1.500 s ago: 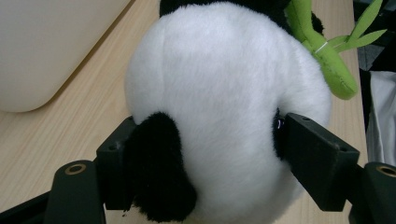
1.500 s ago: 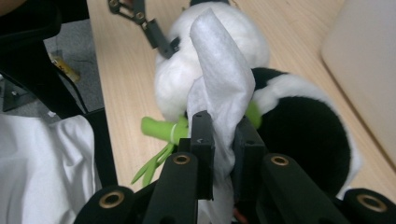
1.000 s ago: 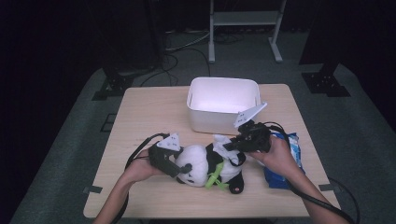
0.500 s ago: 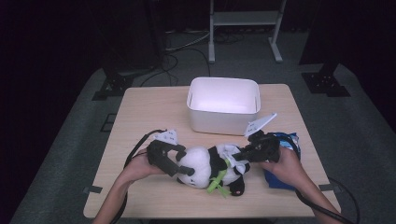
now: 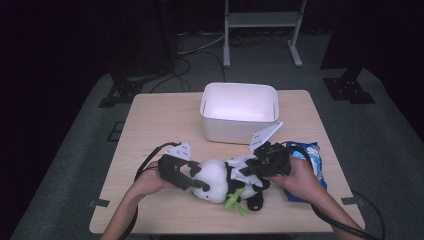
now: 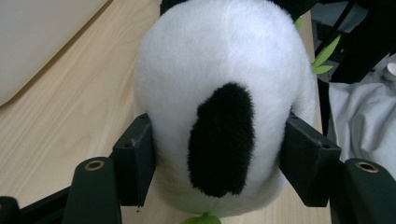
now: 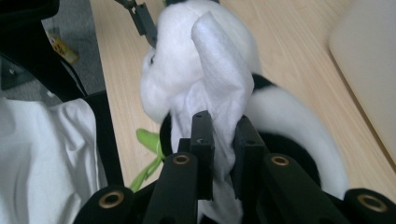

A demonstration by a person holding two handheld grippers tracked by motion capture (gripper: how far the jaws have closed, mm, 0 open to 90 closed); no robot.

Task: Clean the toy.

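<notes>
A light wooden table (image 5: pixel 150 125) was seen from the high view, with a white rectangular bin (image 5: pixel 239 111) set toward its far middle. Nearer the front edge, a plush panda (image 5: pixel 220 179) lay on its side on the tabletop, between the two grippers and well clear of the bin. A blue snack bag (image 5: pixel 312 157) was lying at the right, partly under the person's right hand.

The left gripper (image 5: pixel 192 180) was placed at the panda's white rounded end; in the left gripper view its jaws, which had just been closing, were seen pressed into the white fur on either side of a black patch (image 6: pixel 222 137). The right gripper (image 5: pixel 250 172) was held at the panda's other end; in the right gripper view its jaws stood narrow, pinched on a white fabric tag (image 7: pixel 219 93) of the panda. Green plush leaves (image 5: pixel 235 199) were showing beneath the toy.
</notes>
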